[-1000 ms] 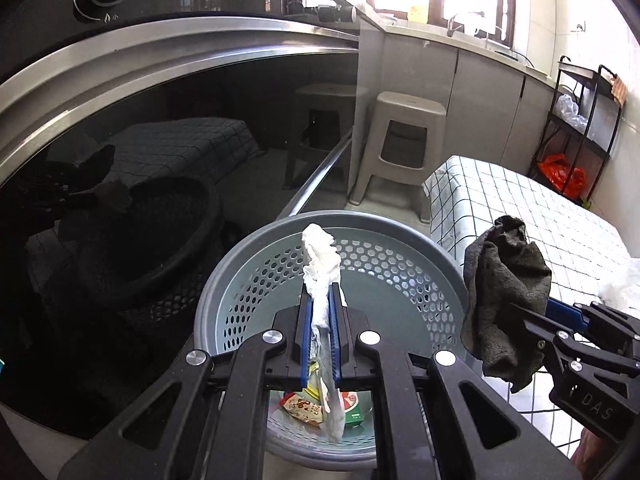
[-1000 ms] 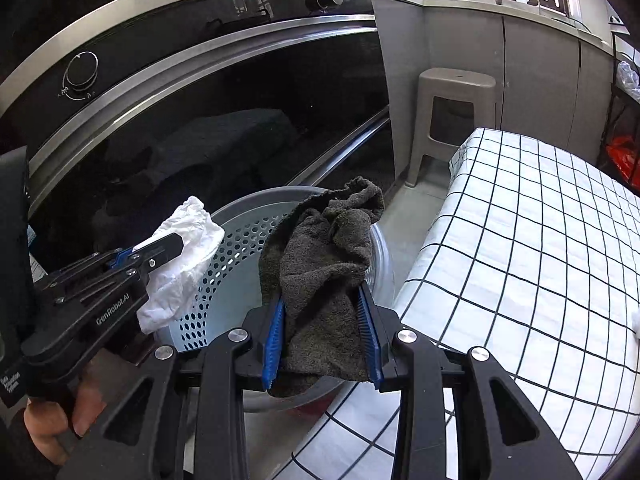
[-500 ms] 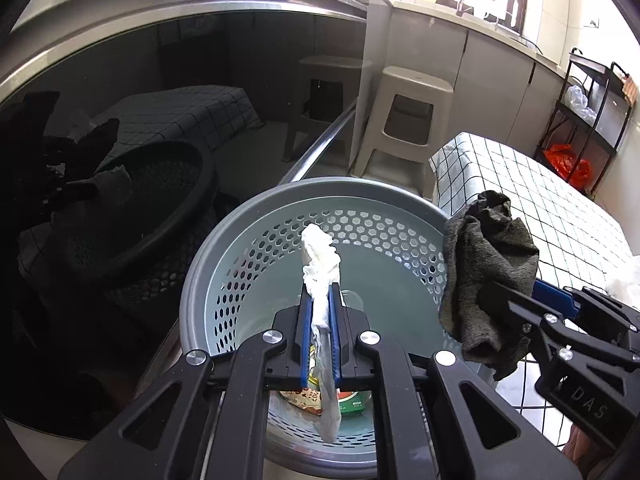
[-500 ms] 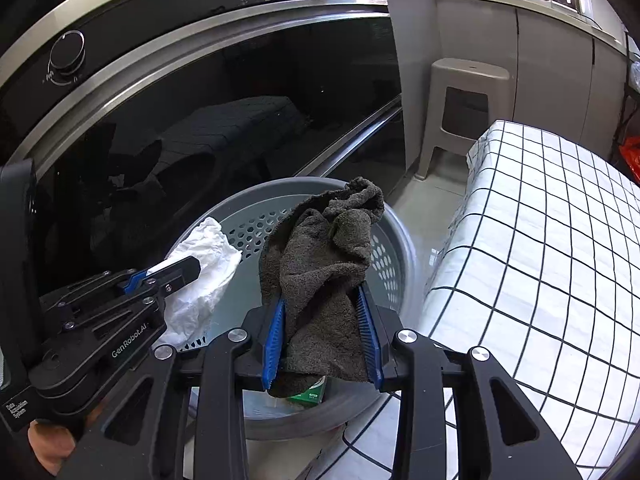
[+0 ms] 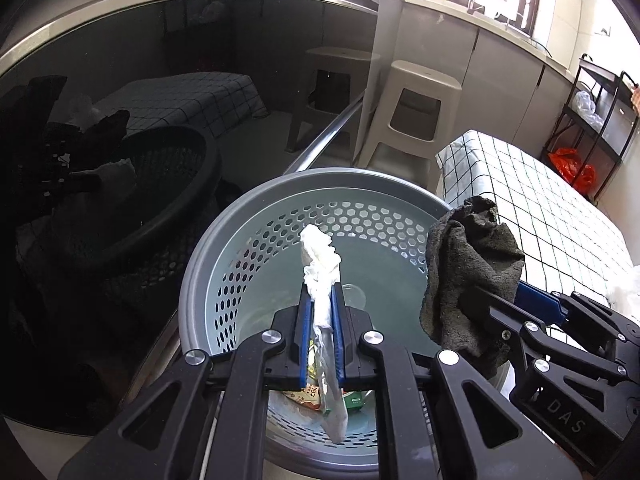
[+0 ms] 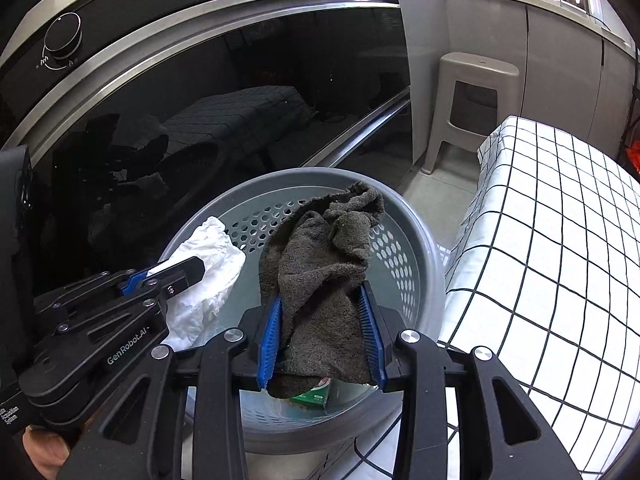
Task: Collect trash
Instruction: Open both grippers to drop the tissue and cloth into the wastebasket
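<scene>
Dark oven glass (image 6: 200,128) with a steel frame filled the background, and a beige plastic stool (image 5: 416,108) stood on the floor beside the grey cabinets; a table under a checked cloth (image 6: 560,240) reached in from the right side. On the floor between the oven and the near corner of this table stood a grey perforated basket (image 5: 280,196), which served as the trash bin.

Both tools were over the mouth of the basket. The left gripper (image 5: 320,332) had a crumpled white tissue (image 5: 320,256) between its blue pads; its jaws were opening, and the gap was very narrow, so the tissue was not yet free and hung over the inside of the basket. The right gripper (image 6: 324,332) had a dark grey rag (image 6: 328,264) between its pads, bunched and standing up above them; its jaws were also opening, and the rag was not falling yet. The rag was near the right rim of the basket, the tissue more to the left.

At the bottom of the basket some packaging was already lying: a green carton (image 6: 314,394) and a printed wrapper (image 5: 308,394), so I judge that a part of the collecting was done. The drop of these two pieces seemed to be the step in hand, and it was almost finished. At the far right edge of the left wrist view, on the checked cloth, something white (image 5: 626,292) was visible; maybe it was one more tissue to collect, but I could not tell this surely.
</scene>
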Available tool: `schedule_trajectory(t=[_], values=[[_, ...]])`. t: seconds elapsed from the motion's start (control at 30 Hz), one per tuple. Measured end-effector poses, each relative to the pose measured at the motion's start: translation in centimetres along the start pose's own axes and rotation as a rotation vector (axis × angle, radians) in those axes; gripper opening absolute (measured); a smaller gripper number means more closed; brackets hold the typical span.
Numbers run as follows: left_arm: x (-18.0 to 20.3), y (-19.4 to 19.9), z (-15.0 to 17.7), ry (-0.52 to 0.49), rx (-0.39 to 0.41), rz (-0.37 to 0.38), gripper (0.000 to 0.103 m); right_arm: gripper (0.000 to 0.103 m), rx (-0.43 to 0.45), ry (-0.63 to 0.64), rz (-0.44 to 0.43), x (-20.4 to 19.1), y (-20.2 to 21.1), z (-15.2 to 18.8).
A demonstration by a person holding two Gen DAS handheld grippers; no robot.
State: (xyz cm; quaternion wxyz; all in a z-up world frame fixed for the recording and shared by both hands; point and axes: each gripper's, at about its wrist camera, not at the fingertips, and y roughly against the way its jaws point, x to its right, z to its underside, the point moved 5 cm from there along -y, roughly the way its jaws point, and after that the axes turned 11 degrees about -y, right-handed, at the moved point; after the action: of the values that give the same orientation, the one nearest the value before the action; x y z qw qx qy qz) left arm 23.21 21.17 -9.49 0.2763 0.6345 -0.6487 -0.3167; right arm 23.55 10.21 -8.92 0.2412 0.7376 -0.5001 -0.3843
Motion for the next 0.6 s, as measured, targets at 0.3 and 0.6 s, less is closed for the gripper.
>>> schedule_trajectory(t=[0.3, 0.6], values=[[-0.7, 0.6, 0.1, 0.018, 0.022, -0.019, 0.054, 0.068, 0.046, -0.010, -0.008, 0.1, 1.2, -0.4], [-0.3, 1.4, 0.0, 0.004, 0.036, -0.043, 0.059, 0.068, 0.053, -0.020, -0.001, 1.0, 2.2, -0.1]])
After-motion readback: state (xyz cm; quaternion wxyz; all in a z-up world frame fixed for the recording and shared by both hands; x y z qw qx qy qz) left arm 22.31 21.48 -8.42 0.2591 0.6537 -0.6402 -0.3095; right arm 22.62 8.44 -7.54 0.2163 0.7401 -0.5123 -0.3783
